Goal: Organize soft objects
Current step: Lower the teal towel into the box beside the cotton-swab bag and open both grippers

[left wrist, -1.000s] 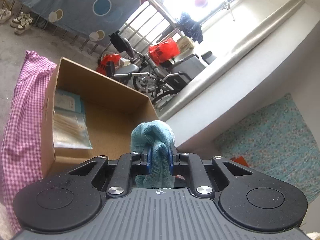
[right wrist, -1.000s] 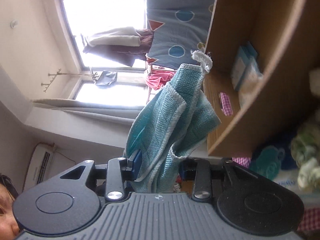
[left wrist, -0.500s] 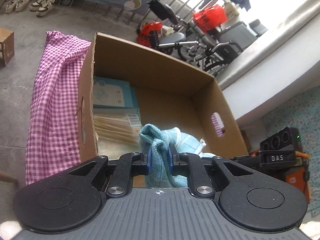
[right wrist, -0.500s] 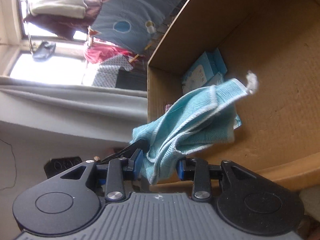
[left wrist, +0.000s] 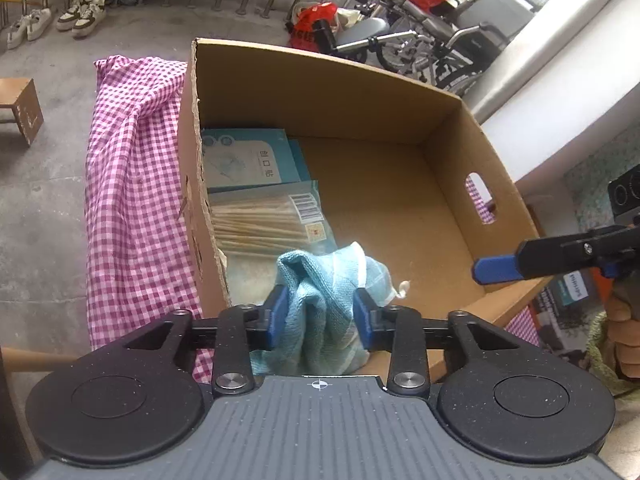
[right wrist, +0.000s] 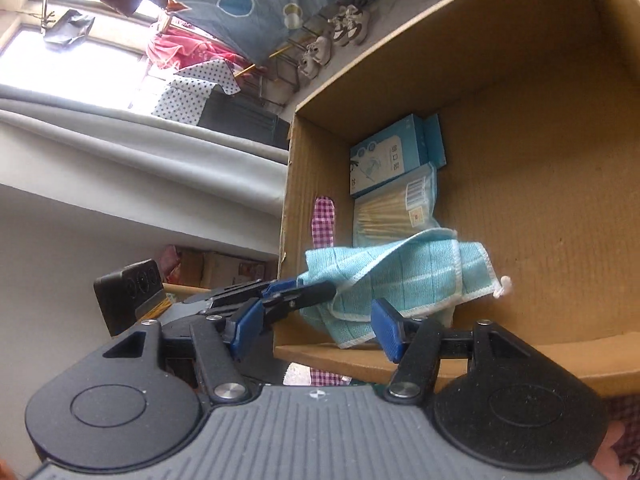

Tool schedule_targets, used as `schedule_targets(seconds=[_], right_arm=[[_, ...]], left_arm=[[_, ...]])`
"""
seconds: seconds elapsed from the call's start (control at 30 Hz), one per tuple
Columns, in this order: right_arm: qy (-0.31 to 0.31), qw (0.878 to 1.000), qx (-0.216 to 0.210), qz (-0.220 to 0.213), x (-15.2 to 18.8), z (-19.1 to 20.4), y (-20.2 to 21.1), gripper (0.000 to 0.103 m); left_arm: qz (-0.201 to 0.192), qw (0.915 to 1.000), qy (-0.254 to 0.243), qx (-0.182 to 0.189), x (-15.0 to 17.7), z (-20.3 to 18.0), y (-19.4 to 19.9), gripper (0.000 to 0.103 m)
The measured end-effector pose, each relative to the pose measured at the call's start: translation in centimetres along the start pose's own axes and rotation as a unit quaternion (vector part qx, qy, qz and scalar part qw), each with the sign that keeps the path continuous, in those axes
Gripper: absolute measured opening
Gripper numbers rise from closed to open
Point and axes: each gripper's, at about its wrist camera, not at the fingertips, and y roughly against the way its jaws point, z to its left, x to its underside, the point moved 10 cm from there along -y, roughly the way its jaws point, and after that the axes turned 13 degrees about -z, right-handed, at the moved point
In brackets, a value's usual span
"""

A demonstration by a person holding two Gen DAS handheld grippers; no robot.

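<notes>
A light blue cloth [left wrist: 324, 280] lies inside an open cardboard box [left wrist: 452, 136], over the box's near wall. My left gripper [left wrist: 320, 312] has its jaws opened wide around the cloth, pads standing off it on both sides. In the right wrist view the cloth [right wrist: 400, 276] drapes over the box rim [right wrist: 360, 352]. My right gripper [right wrist: 316, 334] is open and empty, just outside the box; its finger shows in the left wrist view [left wrist: 504, 268]. The left gripper's fingers [right wrist: 292, 296] reach the cloth from the left in the right wrist view.
The box holds a blue carton [left wrist: 248, 160] and a pack of wooden sticks [left wrist: 264, 220]. A pink checked cloth [left wrist: 132, 184] hangs beside the box. A small stool [left wrist: 20, 108], shoes [left wrist: 80, 16] and wheelchairs [left wrist: 420, 36] stand beyond on the concrete floor.
Both grippers carried the cloth down into the box. The right gripper has let go and drawn back; the left jaws have opened from a tight pinch.
</notes>
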Motion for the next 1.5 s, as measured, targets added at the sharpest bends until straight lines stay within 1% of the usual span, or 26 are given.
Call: schedule_targets(seconds=[0.03,0.1,0.17,0.23,0.27,0.33,0.37,0.4,0.47,0.5,0.6,0.7,0.8,0.9,0.97,1.03,1.07,1.13,1.2,1.27,1.37,1.5], right_arm=[[0.005,1.0,0.004,-0.003,-0.5,0.0,-0.1,0.062],[0.017,1.0,0.012,-0.004,-1.4,0.1,-0.9,0.063],[0.03,0.999,0.025,0.003,-2.0,0.0,-2.1,0.062],[0.048,0.998,0.04,0.017,-2.3,-0.1,-3.7,0.061],[0.057,0.997,0.049,0.029,-2.3,-0.2,-4.6,0.055],[0.074,0.994,0.066,0.052,-2.1,-0.4,-6.7,0.053],[0.087,0.992,0.071,0.066,-1.9,-0.3,-7.7,0.049],[0.097,0.99,0.076,0.075,-1.7,-0.3,-8.5,0.049],[0.118,0.985,0.093,0.087,-1.5,-0.2,-10.0,0.048],[0.131,0.982,0.099,0.092,-1.4,-0.2,-10.7,0.048],[0.146,0.977,0.118,0.102,-1.3,-0.5,-12.4,0.048],[0.149,0.974,0.132,0.11,-1.1,-0.8,-13.3,0.048],[0.158,0.973,0.131,0.11,-1.0,-0.1,-13.3,0.048],[0.161,0.973,0.12,0.111,-0.9,1.3,-12.7,0.048],[0.172,0.973,0.116,0.104,-1.1,2.3,-12.3,0.048],[0.183,0.971,0.122,0.092,-1.5,2.6,-12.5,0.048],[0.184,0.97,0.129,0.09,-1.7,2.4,-12.8,0.048],[0.184,0.967,0.15,0.096,-1.7,1.2,-13.6,0.048],[0.18,0.962,0.172,0.109,-1.3,-0.2,-14.4,0.048],[0.17,0.959,0.189,0.13,-0.4,-1.6,-15.0,0.048],[0.177,0.953,0.196,0.151,1.0,-2.0,-15.4,0.048],[0.192,0.945,0.201,0.173,2.6,-2.1,-15.9,0.049]], left_arm=[[-0.008,1.0,0.003,0.005,-0.2,-0.1,0.4,0.048],[-0.025,0.9996,0.012,0.007,-0.6,-0.2,1.5,0.064],[-0.057,0.9981,0.02,0.005,-1.2,-0.1,3.0,0.069],[-0.082,0.9961,0.031,0.008,-1.5,0.1,4.7,0.07],[-0.098,0.9943,0.04,0.01,-1.6,0.3,5.7,0.072],[-0.131,0.9899,0.052,0.008,-1.8,0.8,7.4,0.079],[-0.147,0.9876,0.055,0.003,-1.7,1.1,8.3,0.086],[-0.164,0.9846,0.059,-0.003,-1.6,1.4,9.1,0.093],[-0.196,0.9784,0.067,-0.01,-1.1,1.9,10.6,0.099],[-0.206,0.9759,0.072,-0.01,-0.8,2.2,11.1,0.101],[-0.224,0.97,0.096,-0.002,0.5,2.9,12.0,0.102],[-0.228,0.9667,0.116,-0.01,1.9,3.8,12.2,0.102],[-0.235,0.9629,0.132,-0.018,3.0,4.8,12.5,0.102],[-0.25,0.9576,0.142,-0.019,4.1,5.7,13.3,0.102],[-0.254,0.9559,0.147,-0.015,4.7,6.0,13.5,0.102],[-0.254,0.9557,0.148,-0.009,5.3,5.9,13.2,0.102],[-0.251,0.9567,0.147,-0.007,5.8,5.8,12.9,0.102],[-0.236,0.9626,0.133,-0.007,6.6,5.3,12.2,0.102],[-0.223,0.9679,0.116,-0.011,7.5,4.7,11.5,0.102],[-0.212,0.9714,0.107,-0.008,8.3,4.1,11.0,0.102],[-0.202,0.9742,0.101,0.003,9.2,3.4,10.3,0.102],[-0.197,0.9761,0.091,-0.003,10.2,2.8,10.0,0.102]])
